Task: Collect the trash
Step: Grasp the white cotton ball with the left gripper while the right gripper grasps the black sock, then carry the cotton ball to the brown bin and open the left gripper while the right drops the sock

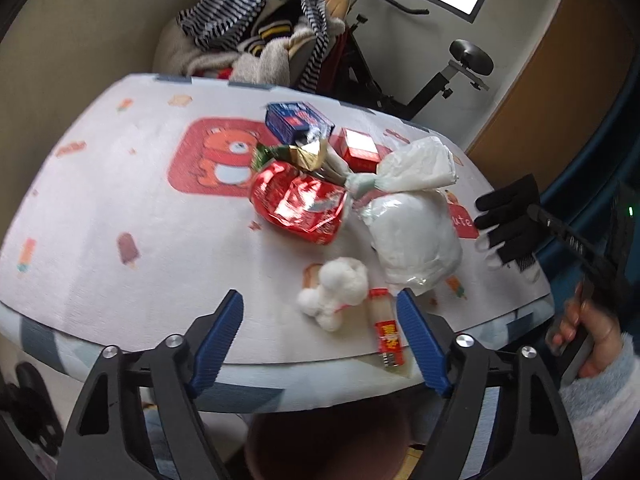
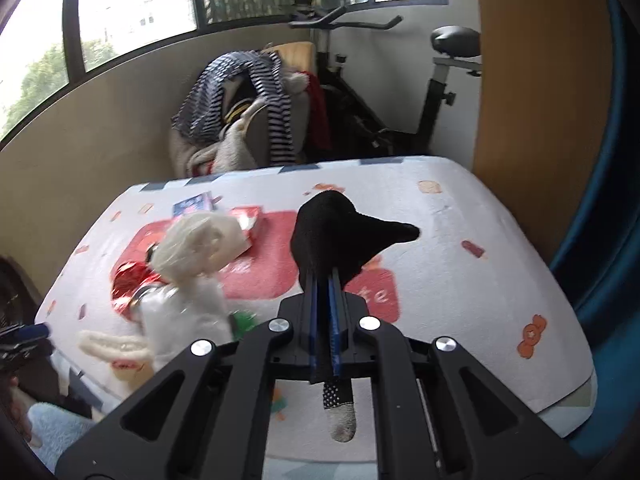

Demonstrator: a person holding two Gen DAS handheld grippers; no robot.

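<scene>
Right gripper [image 2: 325,280] pinches a black glove [image 2: 344,232], lifted clear of the table [image 1: 120,208]. Left gripper [image 1: 320,320] spread, lining up on near-edge trash: sausage stick [image 1: 387,330], cotton wad [image 1: 336,292].

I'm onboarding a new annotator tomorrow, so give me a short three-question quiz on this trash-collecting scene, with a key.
1. True or false: the right hand-held gripper is shut on a black glove.
2. Which lies nearest the left hand-held gripper? A. blue box B. small bottle with a red label C. red foil wrapper
3. Fill in: the tablecloth carries a cartoon ____ on a red patch.

Key: 1 true; 2 B; 3 bear.
</scene>
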